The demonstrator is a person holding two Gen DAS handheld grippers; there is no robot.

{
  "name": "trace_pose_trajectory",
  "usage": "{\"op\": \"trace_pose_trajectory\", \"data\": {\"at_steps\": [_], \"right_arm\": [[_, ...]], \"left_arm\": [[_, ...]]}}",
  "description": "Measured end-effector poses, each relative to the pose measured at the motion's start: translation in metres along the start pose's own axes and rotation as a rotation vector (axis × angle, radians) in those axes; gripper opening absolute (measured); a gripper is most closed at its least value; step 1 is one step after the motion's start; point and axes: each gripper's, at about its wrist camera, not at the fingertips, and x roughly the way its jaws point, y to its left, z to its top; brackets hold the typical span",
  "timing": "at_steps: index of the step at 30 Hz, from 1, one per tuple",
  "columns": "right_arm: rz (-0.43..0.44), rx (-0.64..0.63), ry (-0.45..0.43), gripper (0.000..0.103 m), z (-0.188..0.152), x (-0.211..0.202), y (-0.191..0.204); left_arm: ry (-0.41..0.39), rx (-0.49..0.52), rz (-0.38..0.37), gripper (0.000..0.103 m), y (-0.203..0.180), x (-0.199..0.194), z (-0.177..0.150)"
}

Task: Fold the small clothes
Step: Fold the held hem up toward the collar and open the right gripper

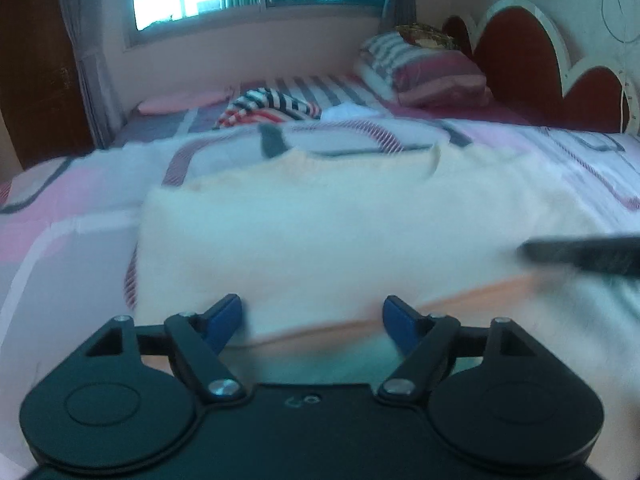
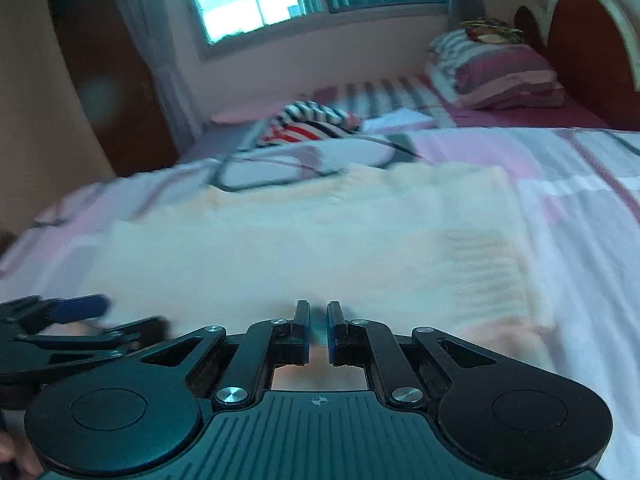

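1. A cream sweater (image 1: 320, 224) lies spread on the near part of the bed (image 1: 60, 216), not yet a neat small bundle.
2. The left gripper (image 1: 312, 316) is released, nothing between its jaws.
3. The right gripper (image 2: 318, 320) is clenched at the sweater's near edge; whether it pinches cloth I cannot tell.
4. A striped garment (image 1: 268, 108) waits, far, probably still unfolded.

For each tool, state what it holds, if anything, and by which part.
Left tool: open, holding nothing. Right tool: shut on the cream sweater, pinching its near edge.
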Motion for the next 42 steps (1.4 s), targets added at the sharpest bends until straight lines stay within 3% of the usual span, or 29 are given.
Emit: {"op": "trace_pose_trajectory", "data": {"at_steps": [4,7,12,13,16,19,21,25,27,28,29,31,36,39,42], "right_arm": [[-0.047,0.125,-0.053,0.006,0.007,-0.017,-0.047],[-0.007,0.179,-0.072,0.006,0.024,-0.007,-0.056],[-0.023,0.136,-0.047,0.006,0.049,0.021,-0.060],[-0.041,0.123,-0.026,0.005,0.050,0.029,-0.062],[-0.035,0.116,-0.029,0.005,0.046,0.036,-0.069],[-0.058,0.099,-0.061,0.006,0.046,0.022,-0.062],[-0.011,0.127,-0.090,0.006,0.049,0.018,-0.055],[0.092,0.039,-0.027,0.007,0.047,0.041,0.003],[0.104,-0.016,-0.003,0.032,0.040,0.051,0.027],[0.094,-0.034,-0.006,0.039,0.035,0.053,0.033],[0.059,-0.048,-0.012,0.039,0.032,0.055,0.035],[0.048,-0.051,-0.016,0.039,0.029,0.051,0.025],[-0.160,0.029,-0.035,0.038,0.033,0.023,-0.045],[-0.134,0.071,-0.038,0.036,0.035,0.013,-0.059],[-0.085,0.033,-0.079,0.036,0.036,-0.007,-0.038]], "left_arm": [[-0.032,-0.124,-0.060,0.076,0.041,-0.009,0.008],[-0.067,-0.115,-0.050,0.076,0.053,0.003,0.034],[-0.020,-0.145,-0.063,0.076,0.084,0.055,0.067],[0.017,-0.172,-0.054,0.076,0.093,0.071,0.066],[0.002,-0.195,-0.077,0.075,0.108,0.077,0.063],[-0.073,-0.183,-0.030,0.074,0.106,0.048,0.061],[-0.075,-0.189,-0.084,0.074,0.094,0.041,0.059],[-0.050,-0.082,-0.116,0.075,0.034,0.044,0.061],[-0.038,-0.048,-0.111,0.072,0.011,0.048,0.058],[-0.031,-0.035,-0.086,0.072,0.005,0.051,0.055],[-0.017,-0.018,-0.066,0.073,0.002,0.054,0.051],[-0.018,0.000,-0.046,0.075,0.010,0.053,0.043],[-0.014,-0.026,0.045,0.079,0.051,0.034,0.025],[-0.036,-0.050,0.095,0.075,0.045,0.016,0.028],[-0.079,-0.026,0.038,0.076,0.019,-0.004,0.025]]}}
